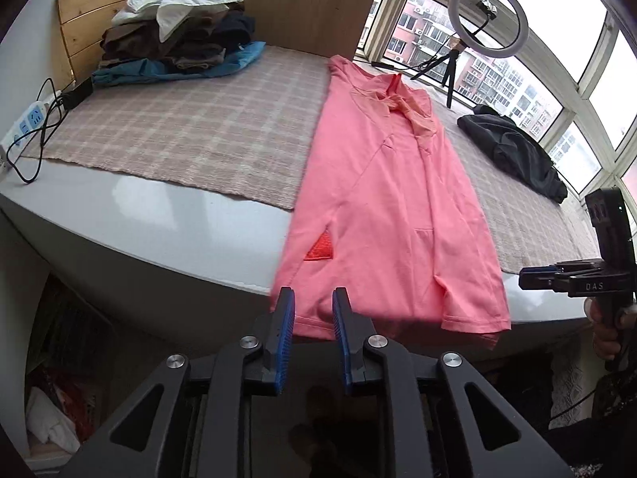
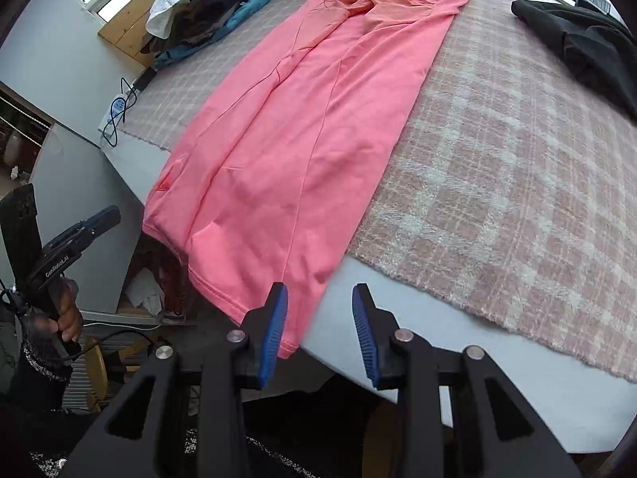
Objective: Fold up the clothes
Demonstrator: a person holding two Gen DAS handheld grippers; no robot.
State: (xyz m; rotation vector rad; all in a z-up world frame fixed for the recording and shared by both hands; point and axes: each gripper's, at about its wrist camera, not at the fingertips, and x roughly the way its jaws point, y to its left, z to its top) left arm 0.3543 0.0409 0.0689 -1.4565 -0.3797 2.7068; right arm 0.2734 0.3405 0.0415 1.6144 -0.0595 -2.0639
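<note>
A pink shirt point(image 1: 382, 199) lies folded lengthwise into a long strip on a plaid blanket point(image 1: 179, 131), collar far, hem hanging slightly over the grey table's front edge point(image 1: 159, 219). My left gripper point(image 1: 312, 298) hovers at the hem's left corner, its blue pads apart, with no cloth pinched between them. In the right wrist view, the same shirt point(image 2: 298, 127) runs away from my right gripper point(image 2: 320, 294), which stands open just off the hem's right corner, above the table edge. Each gripper shows in the other's view, held by a hand: right point(image 1: 557, 275), left point(image 2: 99, 219).
A pile of folded clothes point(image 1: 179, 36) sits at the far left of the blanket. To the right of the shirt lies a black garment point(image 1: 513, 151). Behind it, a ring light on a tripod point(image 1: 487, 20) stands by the windows. A power strip with cables point(image 1: 28, 123) lies at the left edge.
</note>
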